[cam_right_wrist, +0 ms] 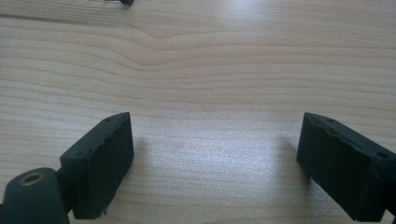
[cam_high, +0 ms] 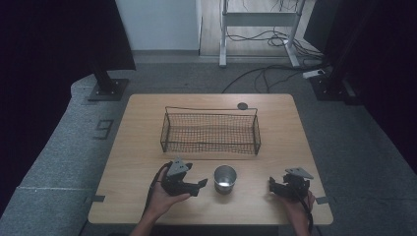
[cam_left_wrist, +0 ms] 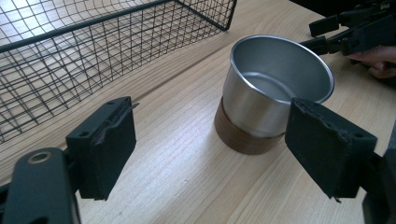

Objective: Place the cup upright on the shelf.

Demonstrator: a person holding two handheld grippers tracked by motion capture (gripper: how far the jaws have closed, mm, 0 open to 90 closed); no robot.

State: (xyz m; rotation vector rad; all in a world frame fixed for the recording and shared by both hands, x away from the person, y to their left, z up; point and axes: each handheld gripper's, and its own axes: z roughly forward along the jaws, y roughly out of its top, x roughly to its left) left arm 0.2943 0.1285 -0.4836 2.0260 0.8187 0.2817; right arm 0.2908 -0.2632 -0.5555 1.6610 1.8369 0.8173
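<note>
Metal cup (cam_high: 225, 178) stands upright on the wooden table (cam_high: 137, 147), near the front edge, between the two grippers. Shiny steel wall, open mouth up, nothing visible inside; a brown band (cam_left_wrist: 240, 137) rings its base. In the left gripper view the cup (cam_left_wrist: 273, 88) sits just ahead and to the right of the jaws, close to the right pad (cam_left_wrist: 327, 147) but not between the pads and not touched by them.

Left gripper (cam_high: 199, 186): held in the left hand (cam_high: 164, 194), low over the table, pointing toward the cup from its left side. Jaws spread wide, nothing between them but bare wood. Left pad (cam_left_wrist: 105, 144) well apart from the cup.

Right gripper (cam_high: 271, 186): held in the right hand (cam_high: 297, 204), on the far side of the cup from the left one, clear of it. Jaws wide apart in the right gripper view, pads (cam_right_wrist: 100, 161) over bare table, nothing gripped. From the left gripper view the right gripper (cam_left_wrist: 327, 35) shows beyond the cup, fingers (cam_left_wrist: 380, 63) of its hand behind it.

Wire basket (cam_high: 210, 131): black mesh, rectangular, sits beyond both grippers toward the middle of the table, apart from the cup. Nothing seen in it. In the left gripper view the basket (cam_left_wrist: 93, 56) lies ahead and to the left of the jaws.

Small dark round disc (cam_high: 242, 105) on the table past the basket's far rim.
</note>
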